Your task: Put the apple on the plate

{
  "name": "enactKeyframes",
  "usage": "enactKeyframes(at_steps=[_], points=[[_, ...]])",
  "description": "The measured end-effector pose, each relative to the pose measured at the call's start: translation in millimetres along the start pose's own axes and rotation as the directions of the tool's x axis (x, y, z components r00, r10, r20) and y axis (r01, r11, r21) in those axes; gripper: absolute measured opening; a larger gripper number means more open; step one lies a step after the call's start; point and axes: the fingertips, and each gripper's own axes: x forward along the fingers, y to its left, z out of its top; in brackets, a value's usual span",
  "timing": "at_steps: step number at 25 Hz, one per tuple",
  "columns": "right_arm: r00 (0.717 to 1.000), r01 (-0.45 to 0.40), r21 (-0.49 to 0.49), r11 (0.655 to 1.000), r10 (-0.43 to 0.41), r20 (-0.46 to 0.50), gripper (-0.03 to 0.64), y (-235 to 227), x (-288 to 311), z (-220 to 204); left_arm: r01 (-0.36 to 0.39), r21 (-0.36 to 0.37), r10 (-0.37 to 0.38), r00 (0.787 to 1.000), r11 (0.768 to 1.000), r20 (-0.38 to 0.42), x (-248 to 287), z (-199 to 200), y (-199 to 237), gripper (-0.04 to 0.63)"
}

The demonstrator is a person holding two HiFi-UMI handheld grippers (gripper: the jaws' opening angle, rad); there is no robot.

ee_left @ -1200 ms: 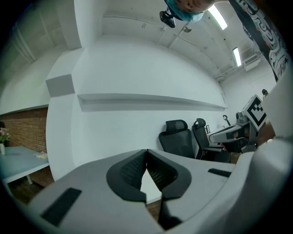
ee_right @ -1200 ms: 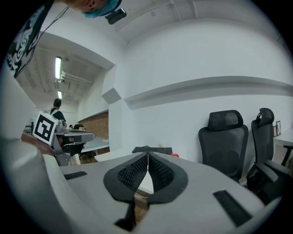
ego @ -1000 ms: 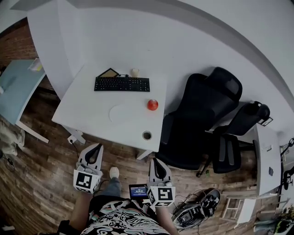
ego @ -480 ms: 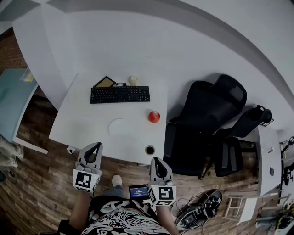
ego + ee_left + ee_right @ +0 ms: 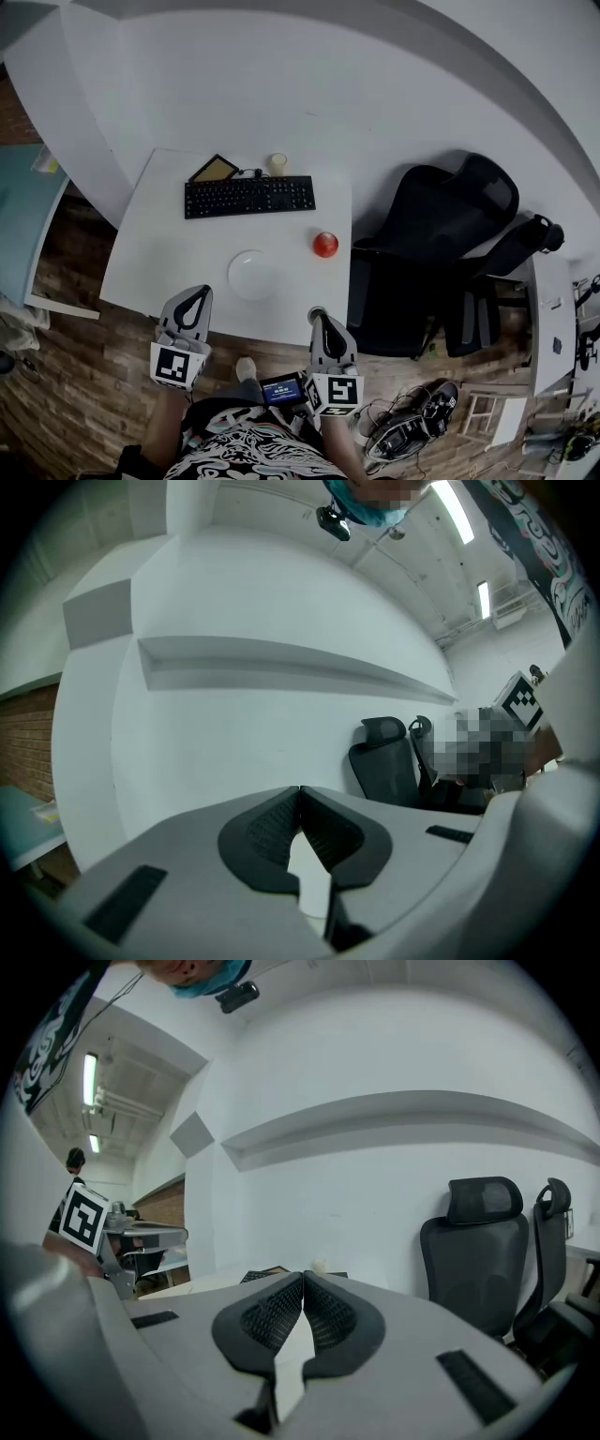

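1. One apple (image 5: 325, 245), red and round, sits on the white table (image 5: 159, 234) close to its right edge. It has no long axis to line up on, so I can take it from any side.
2. The plate (image 5: 254, 275) lies to the apple's left and a little nearer to me. It is close by but not touching, and it has nothing on it.
3. My right gripper (image 5: 319, 319) is the nearer tool. Its tip is at the table's near edge, and the apple lies almost straight beyond it, farther in.
4. My left gripper (image 5: 198, 293) is also at the near edge, but well to the left, with the plate between it and the apple.
5. Both grippers have their jaws pressed together with nothing between them. In each gripper view the ribbed pads meet at the tip, and neither view shows the apple.
6. I judge this a job for the right gripper. I would spread the jaws, reach forward to the apple, then carry it left and back toward me onto the plate.
7. Farther out, a keyboard (image 5: 248, 196) lies along the table's far side and a black chair (image 5: 422, 253) stands to the right. Both are clear of that short path.
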Motion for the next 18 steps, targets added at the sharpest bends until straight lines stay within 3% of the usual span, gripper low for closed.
enactKeyframes(at_steps=[5,13,18], points=[[1.000,-0.003,-0.005,1.000,0.003,-0.007,0.029,6.1,14.8,2.8,0.007,0.009,-0.007,1.000,1.000,-0.026,8.8,-6.0,13.1,0.015],[1.000,-0.019,0.000,1.000,0.019,-0.016,0.029,-1.3,32.7,4.3,-0.021,-0.030,0.021,1.000,0.999,-0.003,25.8,-4.8,18.9,0.015],[0.999,-0.039,0.000,0.999,0.039,-0.019,0.029,-13.4,48.1,2.7,-0.017,-0.009,0.017,0.998,1.000,-0.063,40.8,-18.9,15.2,0.015]])
